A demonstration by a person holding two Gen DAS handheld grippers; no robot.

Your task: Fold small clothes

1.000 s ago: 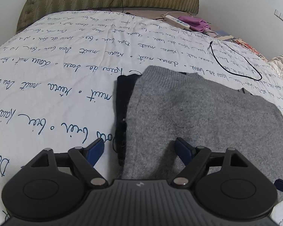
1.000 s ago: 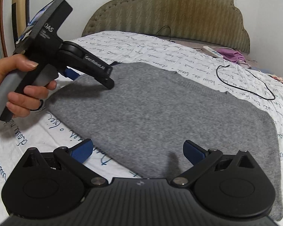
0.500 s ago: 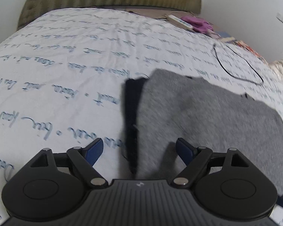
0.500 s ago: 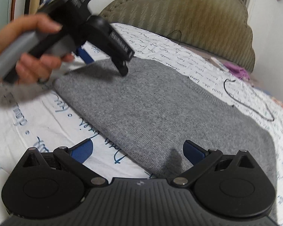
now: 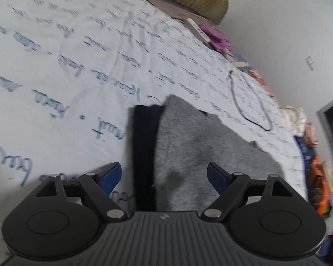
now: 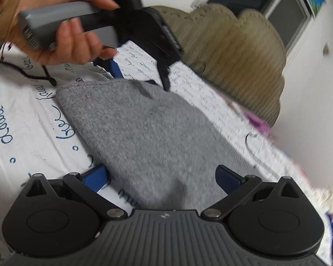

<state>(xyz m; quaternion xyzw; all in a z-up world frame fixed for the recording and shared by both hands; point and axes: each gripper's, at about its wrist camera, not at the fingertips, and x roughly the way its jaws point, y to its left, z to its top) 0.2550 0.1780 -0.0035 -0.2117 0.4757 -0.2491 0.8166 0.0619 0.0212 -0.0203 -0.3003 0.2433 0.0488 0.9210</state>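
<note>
From the left wrist, the left gripper (image 5: pixel 164 174) hangs wide apart over the grey garment (image 5: pixel 202 146) on the bedsheet (image 5: pixel 55 71), its dark edge (image 5: pixel 144 146) running straight ahead between the fingers. From the right wrist, the right gripper (image 6: pixel 159 179) gapes empty above the near hem, the cloth stretching away toward the left hand (image 6: pixel 66 37), which hovers closest to the far corner.

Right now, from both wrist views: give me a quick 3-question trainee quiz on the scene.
1. True or false: the left gripper is clamped on the grey garment.
2. What lies beside the grey garment, partly under its edge? A) a dark garment B) a towel C) a pillow
3. What loops on the printed bedsheet beyond the garment?

Key:
1. False; its jaws stand open, as do those of the right gripper.
2. A, the dark garment.
3. A thin black cord.
</note>
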